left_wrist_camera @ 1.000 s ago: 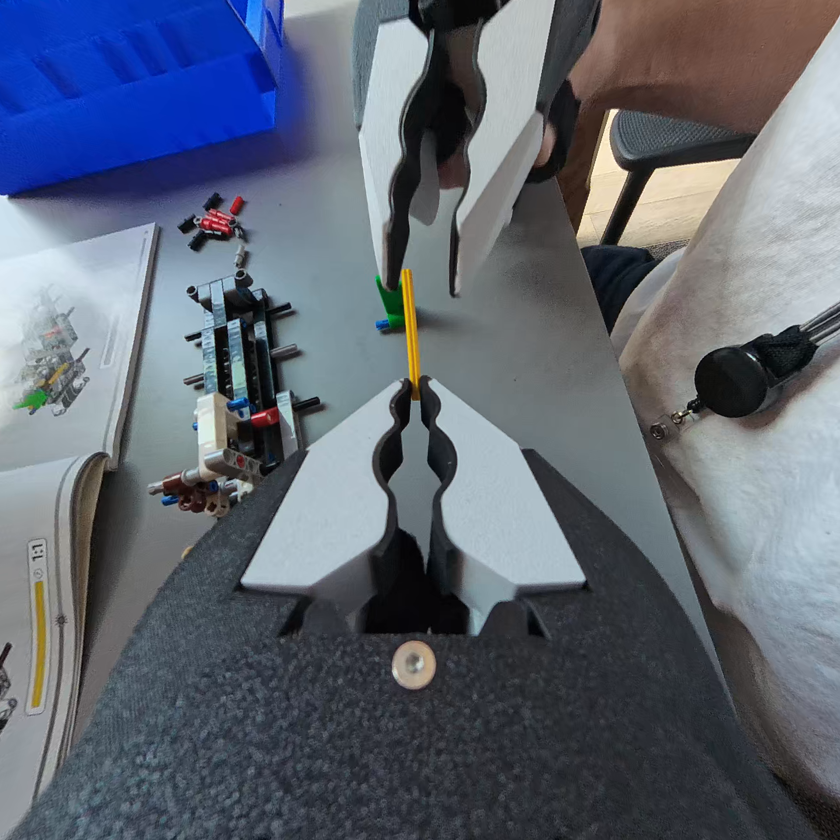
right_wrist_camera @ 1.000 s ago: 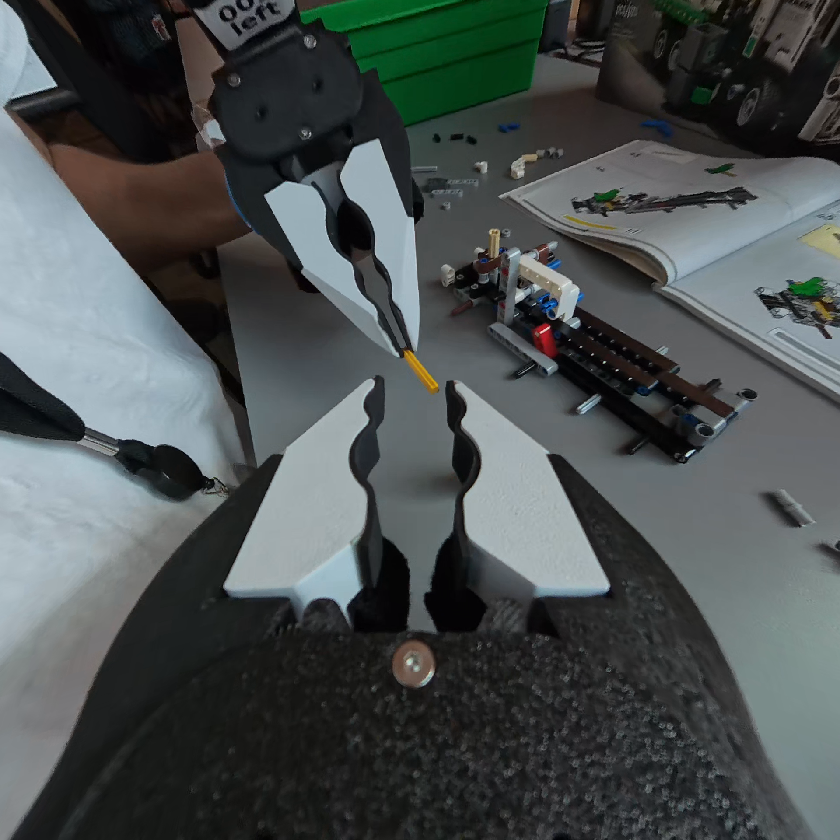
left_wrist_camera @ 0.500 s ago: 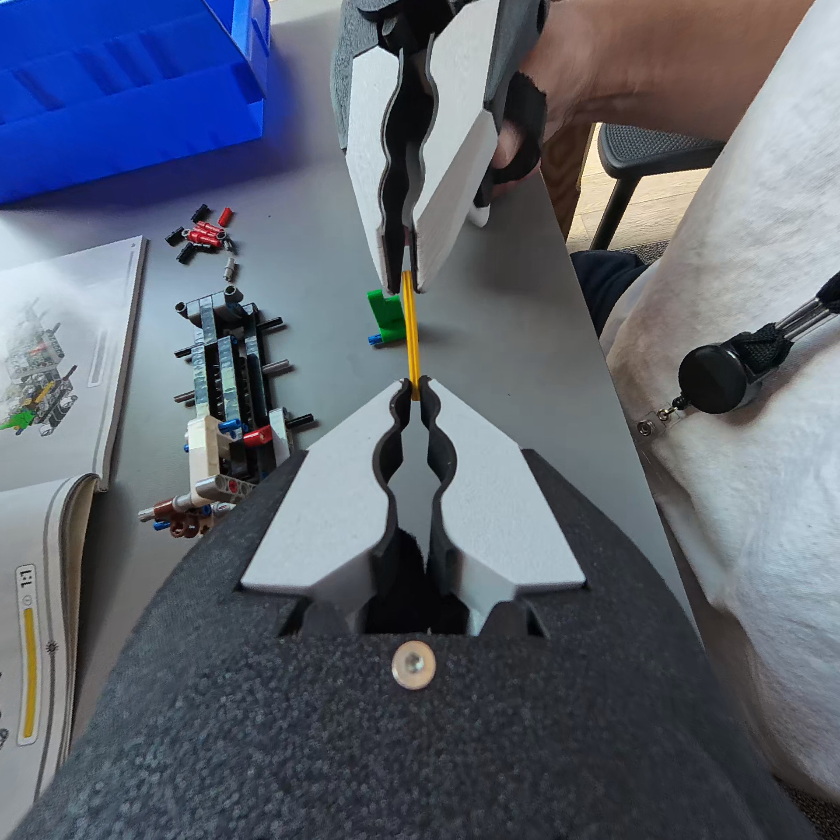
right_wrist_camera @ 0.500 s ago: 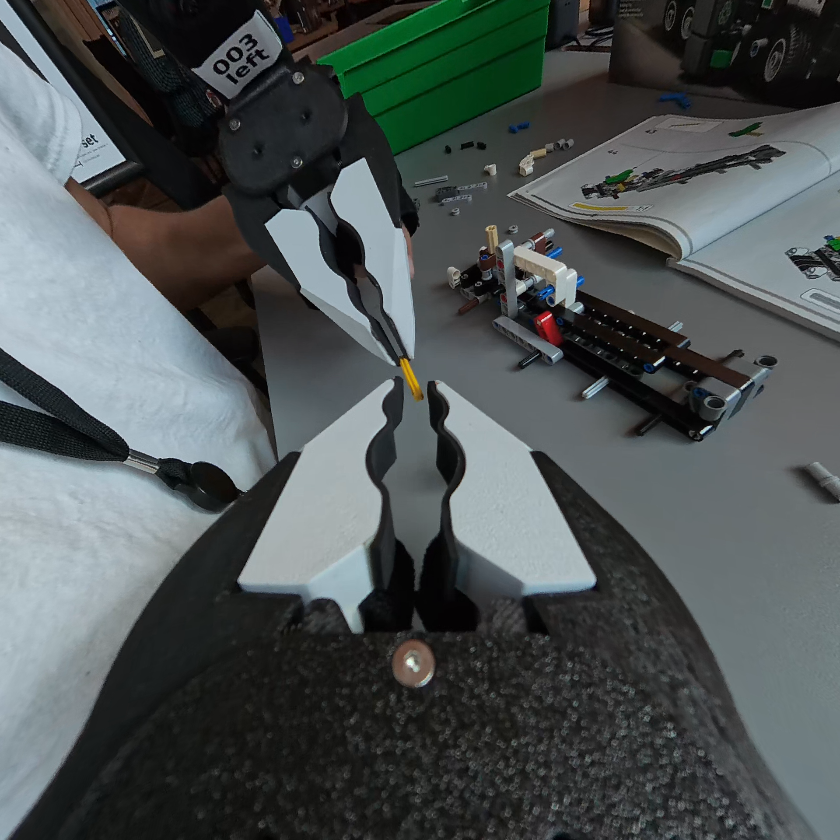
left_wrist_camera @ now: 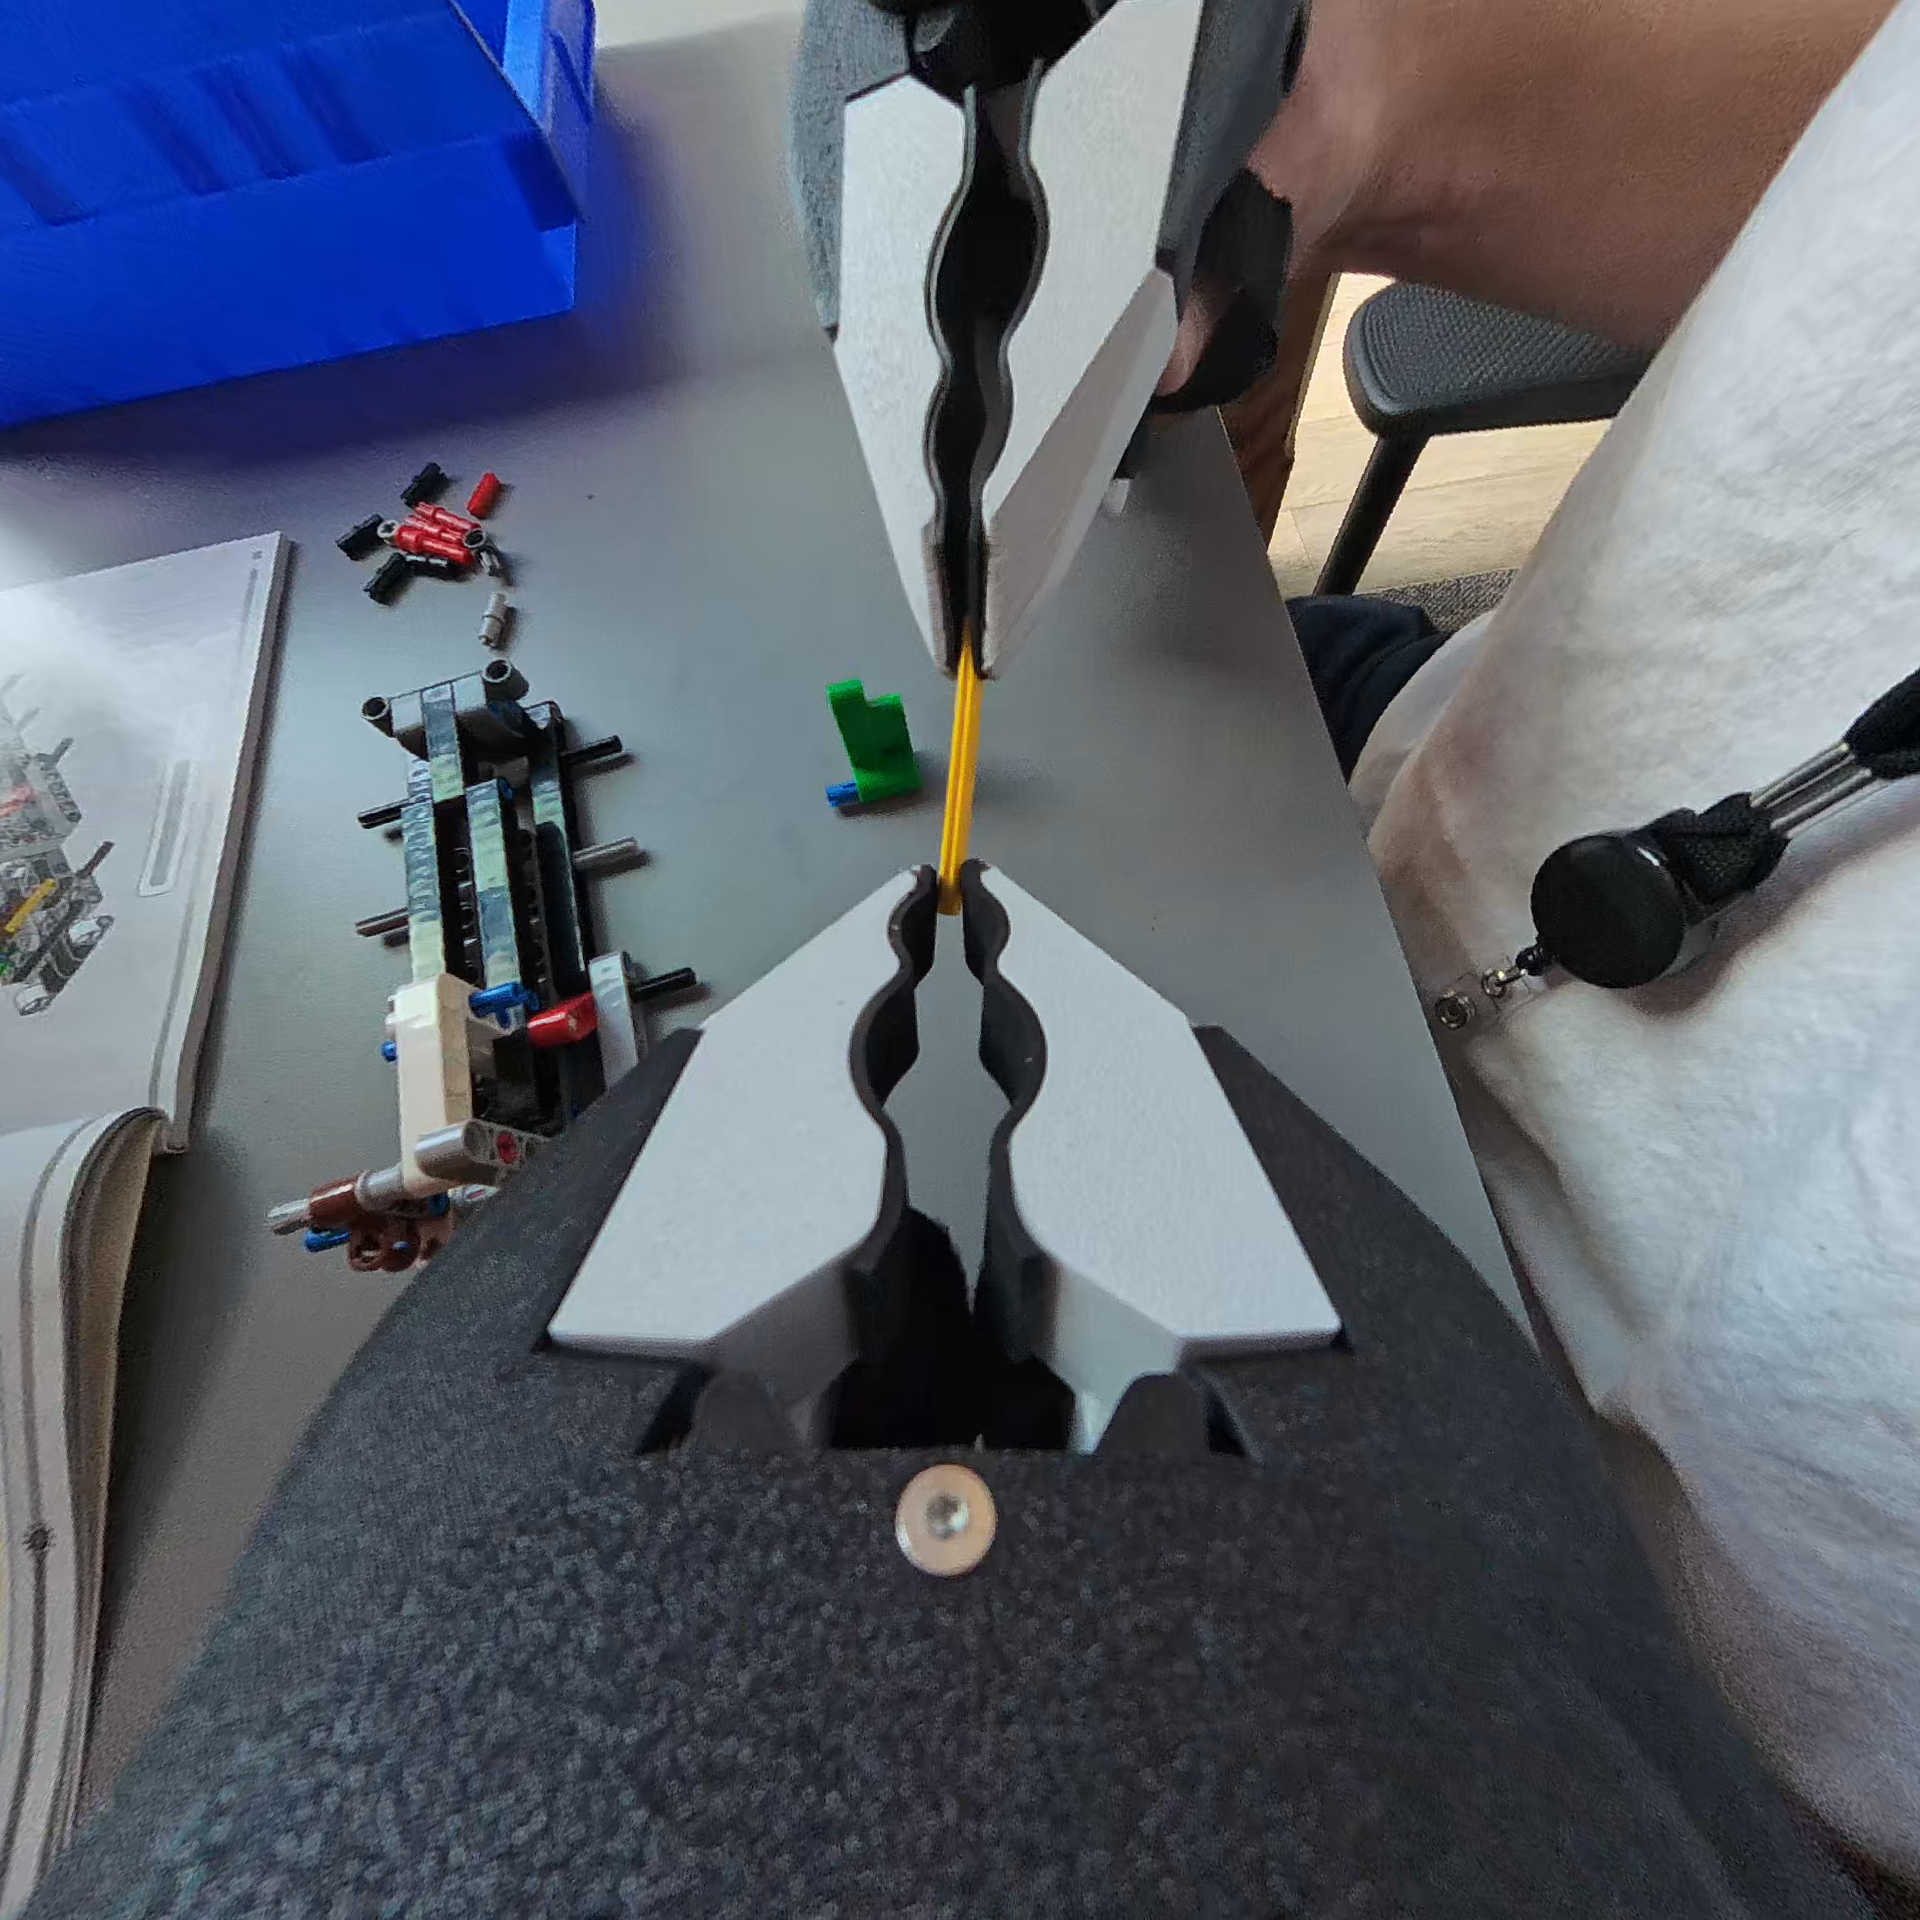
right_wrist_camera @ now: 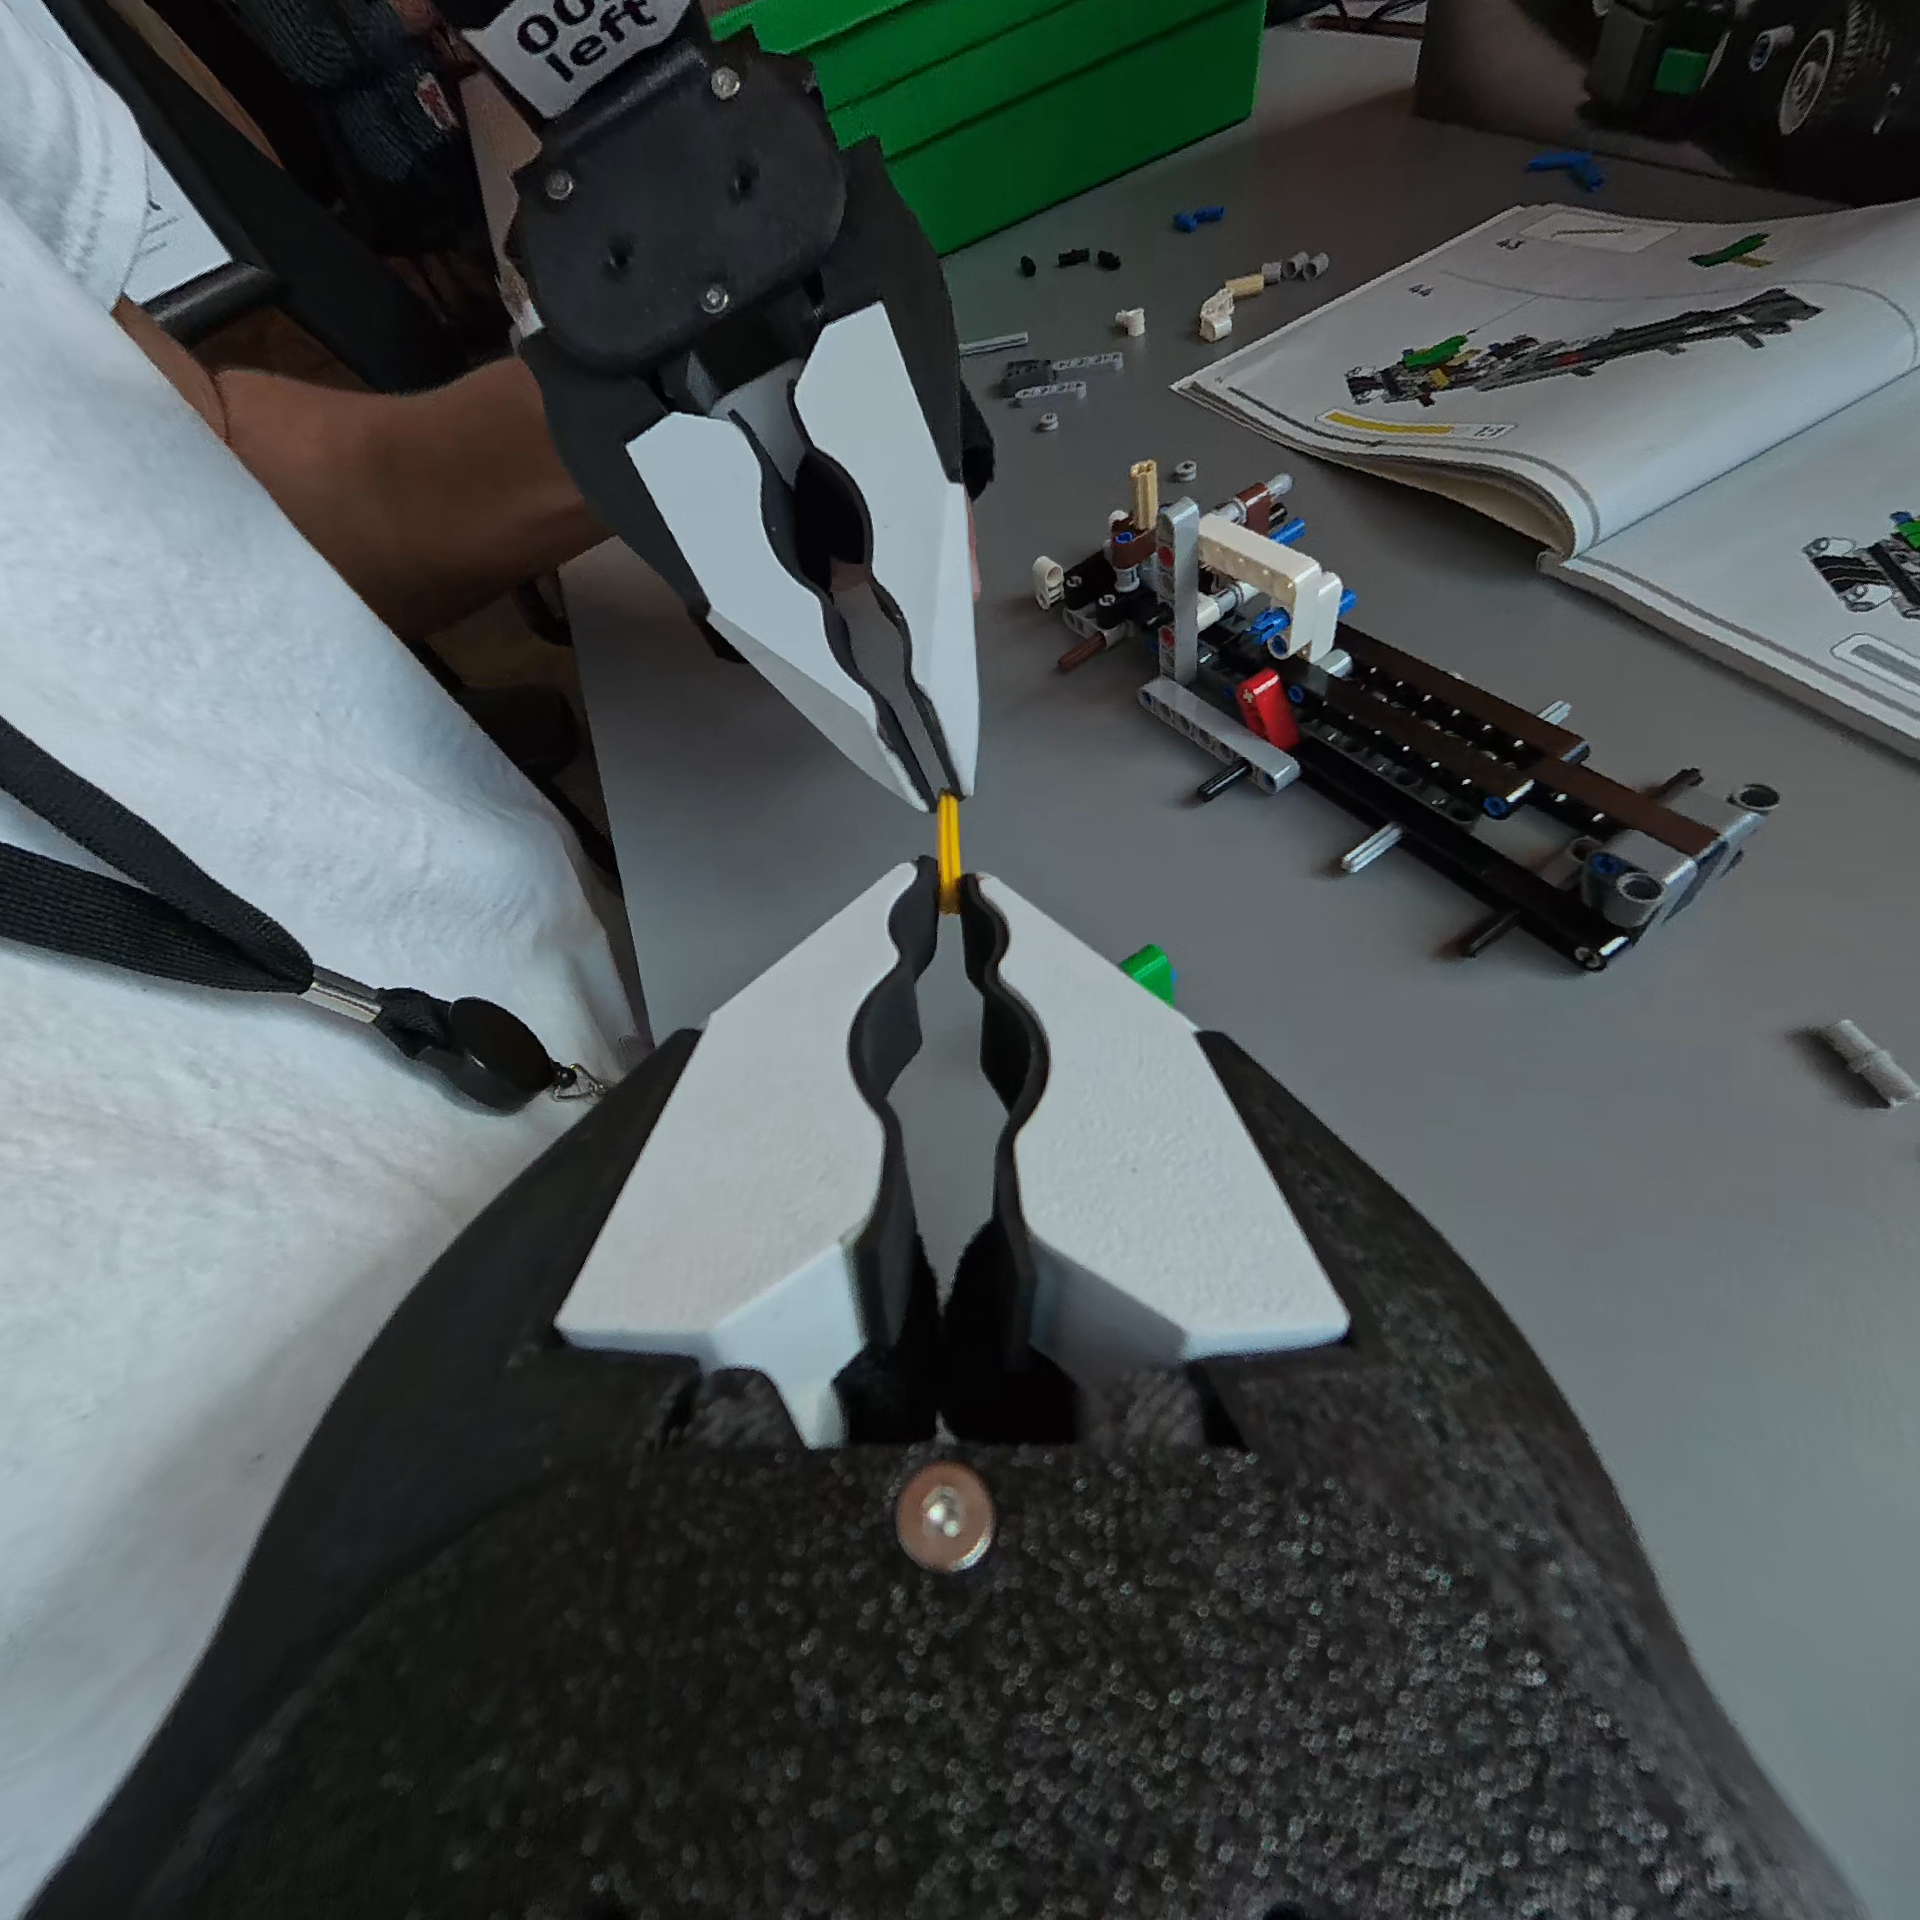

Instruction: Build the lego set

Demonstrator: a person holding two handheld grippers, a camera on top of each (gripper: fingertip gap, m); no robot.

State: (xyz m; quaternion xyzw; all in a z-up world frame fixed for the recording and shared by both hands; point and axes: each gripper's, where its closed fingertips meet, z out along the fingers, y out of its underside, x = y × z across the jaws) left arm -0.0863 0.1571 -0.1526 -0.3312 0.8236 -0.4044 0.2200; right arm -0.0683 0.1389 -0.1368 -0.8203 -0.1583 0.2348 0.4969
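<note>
**Yellow axle gripped at both ends as handover nears**

A thin yellow axle point(left_wrist_camera: 958, 769) is now pinched at both ends above the grey table point(left_wrist_camera: 686, 416): one end by the tips of the left gripper point(left_wrist_camera: 943, 902), the other by the right gripper point(left_wrist_camera: 966, 649). A second ago the right gripper's fingers were spread beside the free end; they have since been pressed together on it. A transfer from left to right is judged to be under way, with only the left's release left before the axle can be carried to the model.

In the right wrist view the axle point(right_wrist_camera: 948, 854) is seen as a short, smooth, straight bar between the right gripper point(right_wrist_camera: 943, 896) and the left gripper point(right_wrist_camera: 940, 795). The fingers are matt white wedges lined with wavy black rubber pads. The half-built chassis point(right_wrist_camera: 1403, 707), a long frame of black, brown and grey beams, lies on the table to the far right, a small green piece point(left_wrist_camera: 873, 743) just beside the axle, and an open booklet point(right_wrist_camera: 1621, 343) farther off.
</note>
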